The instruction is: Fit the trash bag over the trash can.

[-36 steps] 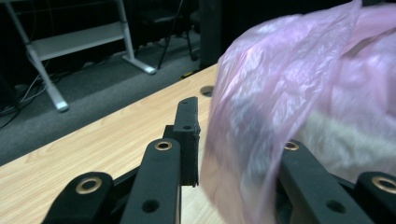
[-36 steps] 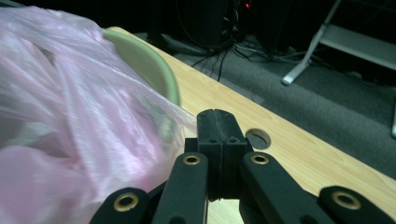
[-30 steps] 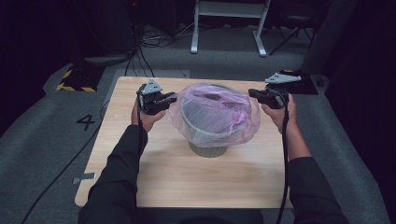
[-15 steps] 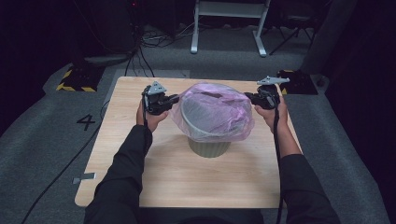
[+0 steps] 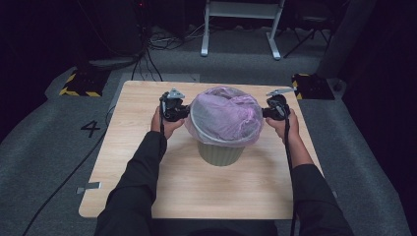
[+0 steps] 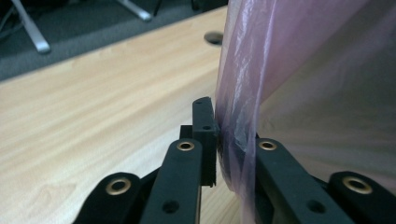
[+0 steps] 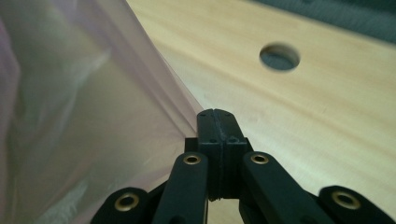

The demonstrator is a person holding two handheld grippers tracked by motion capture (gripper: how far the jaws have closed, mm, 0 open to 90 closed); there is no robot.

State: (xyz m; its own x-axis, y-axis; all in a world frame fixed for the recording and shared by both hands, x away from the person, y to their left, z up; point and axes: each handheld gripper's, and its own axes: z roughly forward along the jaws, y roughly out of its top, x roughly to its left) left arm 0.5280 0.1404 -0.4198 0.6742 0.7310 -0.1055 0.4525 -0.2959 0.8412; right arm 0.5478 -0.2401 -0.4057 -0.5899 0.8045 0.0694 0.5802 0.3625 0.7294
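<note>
Beside the bin (image 5: 220, 153), hands level (tongs clamping bag (image 5: 225, 118))

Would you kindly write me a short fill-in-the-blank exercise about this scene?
1. The thin plastic bag draped over the bin is ____ in colour.
2. The bin stands on a ____ table.
3. The left gripper and the right gripper each pinch the ____.
Missing words: pink; wooden; bag.

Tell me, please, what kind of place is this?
Probably a lab or studio for recording tasks: a lone wooden table on grey carpet with a taped "4", loose cables, and hazard-striped blocks in a dark room.
</note>
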